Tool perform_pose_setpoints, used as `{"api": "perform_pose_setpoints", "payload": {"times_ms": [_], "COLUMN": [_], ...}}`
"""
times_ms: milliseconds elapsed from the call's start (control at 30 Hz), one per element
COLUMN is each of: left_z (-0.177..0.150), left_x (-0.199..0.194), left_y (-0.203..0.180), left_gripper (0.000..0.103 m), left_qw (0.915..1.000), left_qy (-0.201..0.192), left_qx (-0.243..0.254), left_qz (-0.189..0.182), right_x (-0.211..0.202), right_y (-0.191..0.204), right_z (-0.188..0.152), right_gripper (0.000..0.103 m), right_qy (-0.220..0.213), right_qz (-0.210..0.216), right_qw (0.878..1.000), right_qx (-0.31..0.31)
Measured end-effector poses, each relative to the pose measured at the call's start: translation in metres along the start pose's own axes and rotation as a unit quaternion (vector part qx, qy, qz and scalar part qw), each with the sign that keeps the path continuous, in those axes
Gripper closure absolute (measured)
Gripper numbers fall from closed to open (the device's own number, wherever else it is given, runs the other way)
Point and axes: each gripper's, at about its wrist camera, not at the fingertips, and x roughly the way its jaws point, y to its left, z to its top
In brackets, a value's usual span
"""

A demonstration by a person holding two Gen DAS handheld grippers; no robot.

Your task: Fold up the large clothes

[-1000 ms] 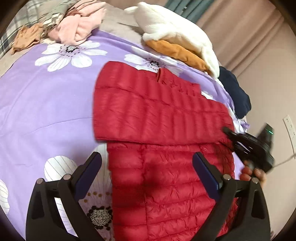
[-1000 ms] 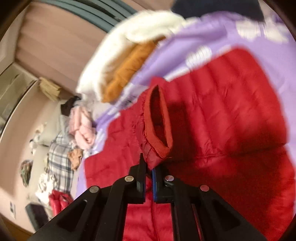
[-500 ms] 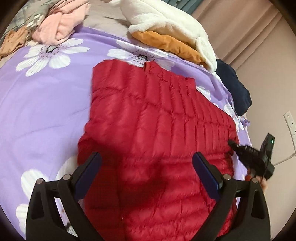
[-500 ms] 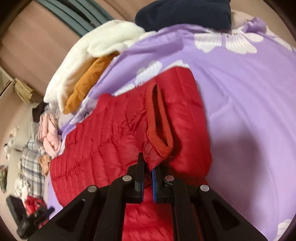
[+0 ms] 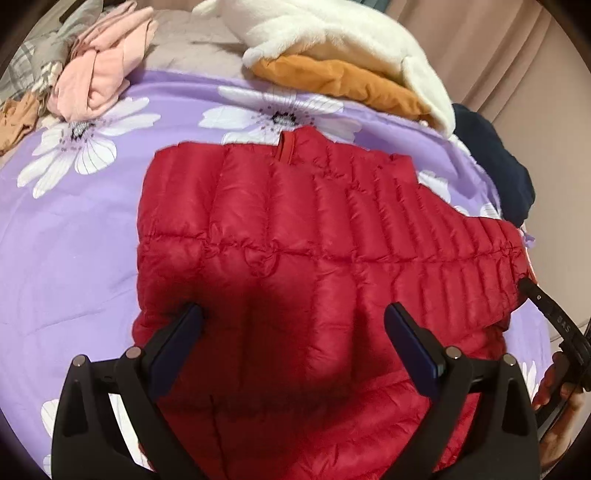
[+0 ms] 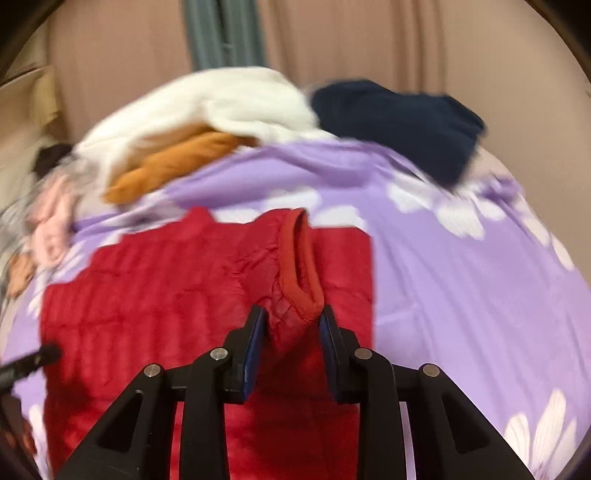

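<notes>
A red quilted puffer jacket [image 5: 295, 236] lies on the purple flowered bedspread [image 5: 66, 229], with a sleeve folded across its body. My left gripper [image 5: 293, 325] is open and empty, low over the jacket's middle. My right gripper [image 6: 291, 325] has its jaws partly apart with the sleeve's red cuff [image 6: 299, 266] sitting loosely between them; the jacket [image 6: 147, 295] spreads to the left in that blurred view. The right gripper's tip shows at the jacket's right edge in the left wrist view [image 5: 543, 306].
A white fleece [image 5: 332, 33] over an orange garment [image 5: 343, 81] lies at the back. A navy garment [image 5: 495, 162] sits at the back right, pink clothes [image 5: 99, 77] at the back left. Beige curtains [image 6: 369, 40] hang behind the bed.
My right gripper carried the sleeve cuff across the jacket, then its jaws opened around the cuff. My left gripper moved down and forward over the jacket, staying open.
</notes>
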Motion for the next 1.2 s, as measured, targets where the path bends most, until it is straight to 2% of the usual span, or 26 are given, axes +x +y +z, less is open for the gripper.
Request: {"api": "perform_pose_setpoints", "payload": {"times_ms": [33,67,167,233,267,333,367,400,467,567,800,867,933,1000,1100,1200], "left_z": [-0.001,0.0,0.0,0.001,0.001,0.001,0.0,0.0,0.0,0.0,0.002,0.003,0.0,-0.009,-0.037,-0.075], "left_x": [0.002,0.005,0.009,0.01,0.012,0.017,0.021,0.024,0.032,0.043,0.047,0.033,0.013,-0.015,-0.053,-0.084], "left_y": [0.001,0.002,0.006,0.008,0.009,0.009,0.009,0.009,0.011,0.018,0.019,0.021,0.022,0.027,0.042,0.063], "left_gripper": [0.004,0.004,0.004,0.004,0.004,0.004,0.004,0.004,0.004,0.003,0.001,0.001,0.001,0.001,0.001,0.001], "left_qw": [1.0,1.0,0.9999,0.9999,0.9999,0.9997,0.9995,0.9992,0.9987,0.9985,0.9979,0.9983,0.9991,0.9994,0.9986,0.9965], "left_qy": [0.003,0.005,0.007,0.007,0.007,0.012,0.016,0.017,0.022,0.035,0.045,0.047,0.035,0.021,0.017,0.021], "left_qx": [-0.002,0.0,0.0,-0.002,-0.002,0.001,0.004,0.005,0.009,0.009,0.018,-0.002,-0.02,-0.028,-0.04,-0.064], "left_qz": [0.002,0.005,0.015,0.015,0.015,0.021,0.028,0.036,0.045,0.041,0.043,0.035,0.015,-0.003,-0.028,-0.05], "right_x": [0.005,0.01,0.005,-0.011,-0.015,-0.011,-0.005,0.006,0.026,0.061,0.063,0.049,0.027,0.002,-0.029,-0.053], "right_y": [-0.004,-0.007,-0.017,-0.022,-0.021,-0.01,-0.004,0.003,0.01,0.005,0.004,-0.001,-0.009,-0.02,-0.045,-0.074], "right_z": [0.0,-0.001,-0.002,-0.002,-0.001,-0.002,-0.004,-0.007,-0.012,-0.019,-0.019,-0.015,-0.017,-0.025,-0.045,-0.074], "right_gripper": [0.053,0.036,0.036,0.036,0.036,0.036,0.039,0.044,0.045,0.045,0.045,0.045,0.045,0.039,0.036,0.036], "right_qy": [0.011,0.018,-0.008,-0.046,-0.059,-0.04,-0.025,-0.01,0.01,0.064,0.07,0.072,0.055,0.037,0.033,0.049], "right_qz": [-0.013,-0.021,-0.011,0.025,0.058,0.09,0.095,0.092,0.065,0.059,0.06,0.076,0.1,0.109,0.118,0.13], "right_qw": [1.0,1.0,1.0,0.998,0.996,0.995,0.995,0.995,0.996,0.996,0.995,0.994,0.993,0.993,0.992,0.989], "right_qx": [0.01,0.014,0.021,0.03,0.026,0.003,-0.011,-0.03,-0.052,-0.034,-0.036,-0.013,0.002,0.008,0.021,0.049]}}
